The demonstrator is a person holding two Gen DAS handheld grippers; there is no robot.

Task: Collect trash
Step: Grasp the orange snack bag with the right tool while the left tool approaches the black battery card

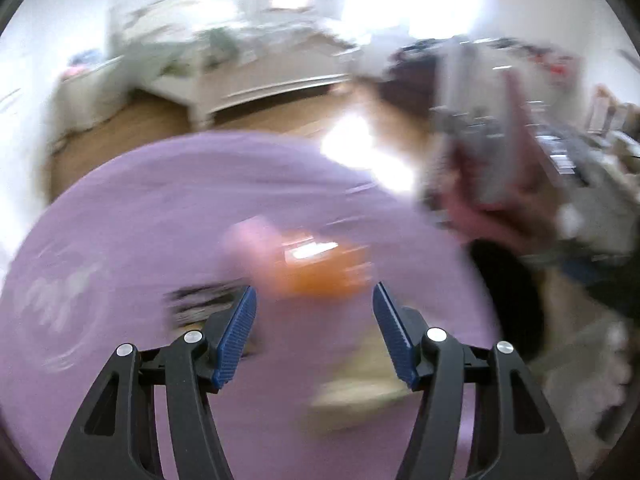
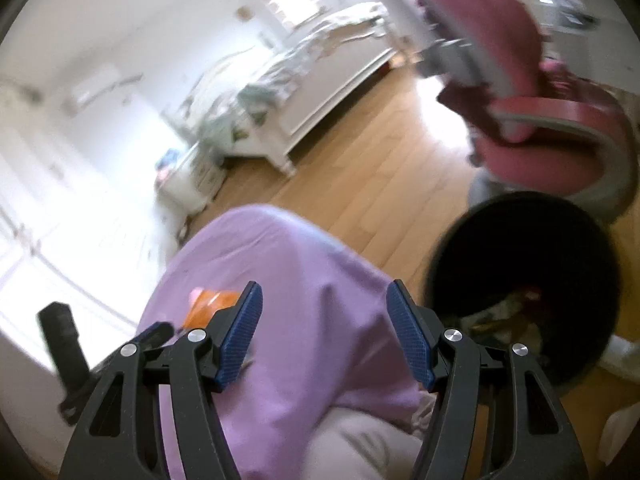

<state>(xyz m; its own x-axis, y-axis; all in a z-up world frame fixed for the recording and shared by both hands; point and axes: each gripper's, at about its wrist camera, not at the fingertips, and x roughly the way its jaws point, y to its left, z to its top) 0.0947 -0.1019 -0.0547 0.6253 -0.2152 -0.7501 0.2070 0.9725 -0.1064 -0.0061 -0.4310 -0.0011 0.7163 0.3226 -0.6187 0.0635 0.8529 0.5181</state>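
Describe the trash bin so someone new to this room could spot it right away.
Start at the pink desk chair on the wooden floor. Just in front of it stands the round black bin, open-topped, with crumpled trash at the bottom; nothing else nearby is black and round.

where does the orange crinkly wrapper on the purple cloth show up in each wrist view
Left wrist: the orange crinkly wrapper lies blurred near the middle, on the purple cloth, just beyond the open left gripper.
Right wrist: it is at lower left, partly behind the left finger of the open right gripper.
Shared landmark: the round black trash bin, at right in both views.
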